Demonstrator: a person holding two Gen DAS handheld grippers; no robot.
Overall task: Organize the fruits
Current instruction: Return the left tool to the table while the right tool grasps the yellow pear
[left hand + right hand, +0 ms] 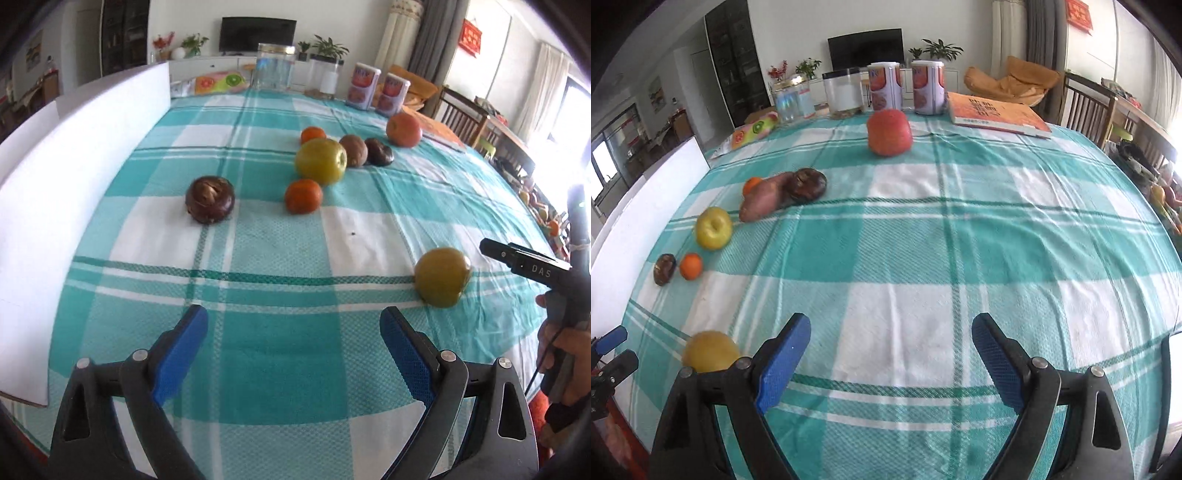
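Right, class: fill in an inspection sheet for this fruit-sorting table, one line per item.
Surface: teal-and-white checked cloth, bare between the jaws.
Job's things: two green apples, red apple, two oranges, two dark brown fruits, sweet potato, all loose on the cloth.
Clutter: jars, two cans, book, at the far edge.
Grippers: left gripper and right gripper open, holding nothing.
Cables: one thin black lead by the person's hand.
Surroundings: white board on the left; chairs, television beyond.
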